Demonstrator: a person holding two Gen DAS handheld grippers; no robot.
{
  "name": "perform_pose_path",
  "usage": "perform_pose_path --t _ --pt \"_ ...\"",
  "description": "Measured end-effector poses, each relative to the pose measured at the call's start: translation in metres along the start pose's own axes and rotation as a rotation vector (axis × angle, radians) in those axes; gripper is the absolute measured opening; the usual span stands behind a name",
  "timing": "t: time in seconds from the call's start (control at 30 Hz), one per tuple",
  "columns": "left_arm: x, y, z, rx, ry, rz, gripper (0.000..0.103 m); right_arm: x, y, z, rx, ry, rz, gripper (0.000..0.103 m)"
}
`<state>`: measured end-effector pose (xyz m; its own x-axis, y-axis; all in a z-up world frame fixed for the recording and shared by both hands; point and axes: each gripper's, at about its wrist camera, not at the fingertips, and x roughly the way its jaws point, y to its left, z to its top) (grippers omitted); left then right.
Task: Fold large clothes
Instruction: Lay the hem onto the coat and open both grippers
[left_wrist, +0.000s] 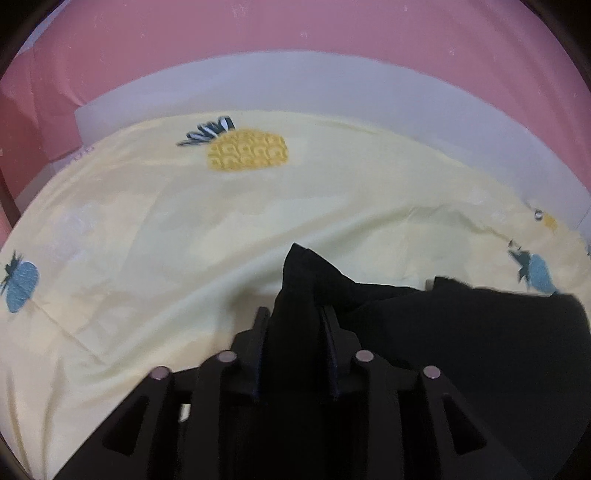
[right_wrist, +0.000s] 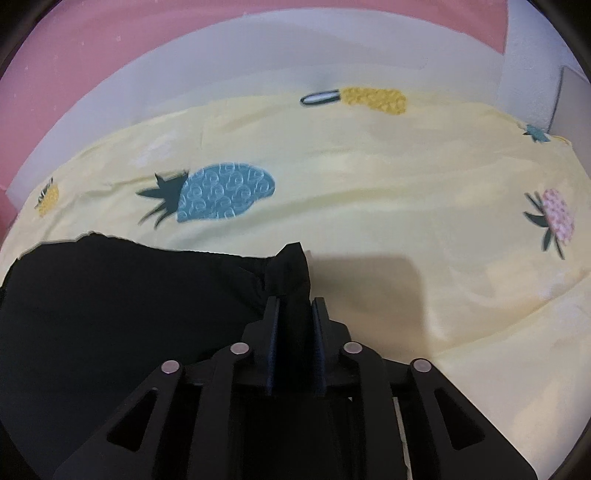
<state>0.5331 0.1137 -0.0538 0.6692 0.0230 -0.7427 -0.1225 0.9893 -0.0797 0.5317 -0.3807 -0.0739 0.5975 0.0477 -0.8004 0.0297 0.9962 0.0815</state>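
A black garment (left_wrist: 461, 332) lies on a pale yellow sheet with pineapple prints (left_wrist: 184, 229). My left gripper (left_wrist: 293, 314) is shut on a bunched corner of the garment, which sticks up between the fingers; the rest spreads to the right. In the right wrist view my right gripper (right_wrist: 294, 302) is shut on another corner of the same black garment (right_wrist: 129, 302), which spreads to the left over the sheet (right_wrist: 369, 177). Both held corners are lifted slightly above the sheet.
The sheet covers a white mattress (left_wrist: 295, 92) whose edge shows at the back. A pink surface (left_wrist: 258, 29) lies beyond it. Printed pineapples in yellow (left_wrist: 247, 151), blue (right_wrist: 225, 192) and pink (right_wrist: 557, 214) mark the sheet.
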Motion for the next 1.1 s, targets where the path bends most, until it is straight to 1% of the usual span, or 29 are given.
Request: perform_pose_path --t 0.07,0.13,0.17,0.2,0.27,0.33,0.37,0.4,0.43,0.47,0.5,0.53,0.6,0.63,0.67,0.73,0.83,0.87,0.93,0.97,1.0,1.03,1.1 --pt "-0.018 0.007 0.003 -0.008 -0.021 -0.003 0.046 -0.030 -0.006 0.001 0.034 -0.050 0.031 0.022" --pt "-0.043 0.016 0.004 -0.016 -0.061 0.000 0.050 -0.056 -0.008 -0.002 0.051 -0.103 0.052 0.035" --pt "-0.055 0.020 0.003 -0.021 -0.082 0.006 0.051 -0.073 -0.007 -0.007 0.056 -0.134 0.071 0.043" --pt "-0.070 0.023 -0.001 -0.032 -0.104 -0.005 0.051 -0.082 -0.002 -0.012 0.050 -0.149 0.085 0.044" --pt "-0.097 0.020 -0.013 -0.042 -0.147 -0.075 0.053 -0.100 0.011 -0.030 0.025 -0.171 0.118 0.044" --pt "-0.122 -0.001 -0.037 0.006 -0.177 -0.151 0.055 -0.103 0.026 -0.050 -0.008 -0.175 0.136 0.044" --pt "-0.128 -0.011 -0.049 0.033 -0.182 -0.181 0.057 -0.099 0.034 -0.063 -0.024 -0.163 0.142 0.044" --pt "-0.129 -0.025 -0.063 0.070 -0.176 -0.210 0.057 -0.094 0.039 -0.069 -0.032 -0.151 0.143 0.044" --pt "-0.126 -0.036 -0.071 0.105 -0.168 -0.219 0.057 -0.081 0.045 -0.077 -0.047 -0.128 0.130 0.044" --pt "-0.115 -0.047 -0.080 0.138 -0.141 -0.205 0.057 -0.068 0.049 -0.080 -0.059 -0.118 0.111 0.044" --pt "-0.101 -0.053 -0.086 0.144 -0.099 -0.187 0.057 -0.062 0.049 -0.080 -0.059 -0.129 0.104 0.044" --pt "-0.086 -0.056 -0.090 0.148 -0.075 -0.171 0.057 -0.057 0.047 -0.079 -0.045 -0.137 0.108 0.045" --pt "-0.071 -0.055 -0.092 0.127 -0.078 -0.150 0.058 -0.047 0.043 -0.076 -0.014 -0.143 0.137 0.046" --pt "-0.066 -0.054 -0.091 0.111 -0.081 -0.151 0.058 -0.043 0.043 -0.076 -0.015 -0.146 0.136 0.046" --pt "-0.063 -0.055 -0.090 0.114 -0.092 -0.144 0.059 -0.040 0.043 -0.076 -0.017 -0.149 0.135 0.046" --pt "-0.058 -0.058 -0.088 0.120 -0.087 -0.123 0.059 -0.033 0.043 -0.075 -0.007 -0.151 0.132 0.047" --pt "-0.064 -0.057 -0.085 0.131 -0.062 -0.101 0.058 -0.038 0.047 -0.071 -0.017 -0.130 0.103 0.047" --pt "-0.072 -0.055 -0.083 0.130 -0.060 -0.101 0.058 -0.046 0.050 -0.068 -0.030 -0.123 0.074 0.047" --pt "-0.092 -0.049 -0.081 0.140 -0.107 -0.112 0.058 -0.065 0.053 -0.068 -0.040 -0.150 0.067 0.047" --pt "-0.100 -0.045 -0.079 0.153 -0.138 -0.100 0.058 -0.074 0.053 -0.067 -0.040 -0.170 0.081 0.047" --pt "-0.102 -0.040 -0.077 0.158 -0.152 -0.087 0.058 -0.078 0.053 -0.064 -0.037 -0.178 0.087 0.047" --pt "-0.098 -0.030 -0.073 0.153 -0.155 -0.066 0.058 -0.080 0.054 -0.062 -0.036 -0.180 0.091 0.047" --pt "-0.087 -0.009 -0.070 0.109 -0.130 -0.016 0.058 -0.076 0.058 -0.057 -0.053 -0.174 0.084 0.047"
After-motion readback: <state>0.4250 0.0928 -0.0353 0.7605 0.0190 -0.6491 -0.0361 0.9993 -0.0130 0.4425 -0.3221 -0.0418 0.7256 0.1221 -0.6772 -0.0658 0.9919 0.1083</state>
